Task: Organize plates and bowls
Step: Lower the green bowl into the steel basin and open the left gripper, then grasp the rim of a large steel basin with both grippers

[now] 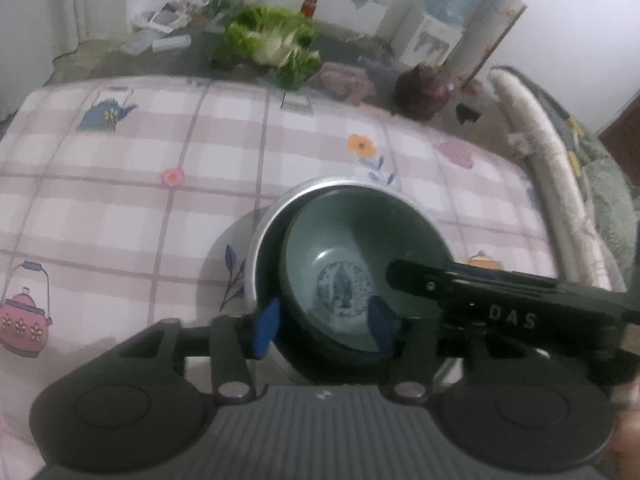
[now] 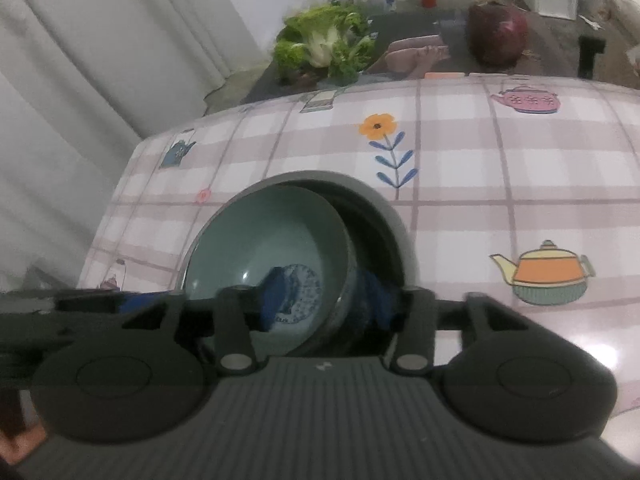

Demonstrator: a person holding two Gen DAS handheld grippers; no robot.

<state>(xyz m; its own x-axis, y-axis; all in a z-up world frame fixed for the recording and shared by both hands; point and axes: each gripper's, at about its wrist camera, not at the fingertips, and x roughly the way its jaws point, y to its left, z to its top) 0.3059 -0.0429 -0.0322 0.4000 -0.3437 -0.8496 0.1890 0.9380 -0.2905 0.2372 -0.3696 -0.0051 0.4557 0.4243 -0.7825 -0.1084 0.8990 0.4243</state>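
— Where's the green bowl (image 1: 352,248)?
— Tilted inside the grey bowl (image 1: 262,236), mid-table, both tongs pinching its rim: left gripper (image 1: 326,326), right gripper (image 2: 324,300).
— Beyond?
— Lettuce (image 1: 268,40) past the table's (image 1: 120,184) far edge.

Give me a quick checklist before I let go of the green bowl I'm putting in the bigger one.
1. Left gripper astride glossy green ceramic bowl wall: ok.
2. Right gripper astride its other wall: ok.
3. Green bowl inside larger grey bowl: ok.
4. Green bowl level: not ok, tilted.
5. Green bowl seated on bottom: cannot tell.
6. Grey bowl on checked tablecloth, away from edge: ok.
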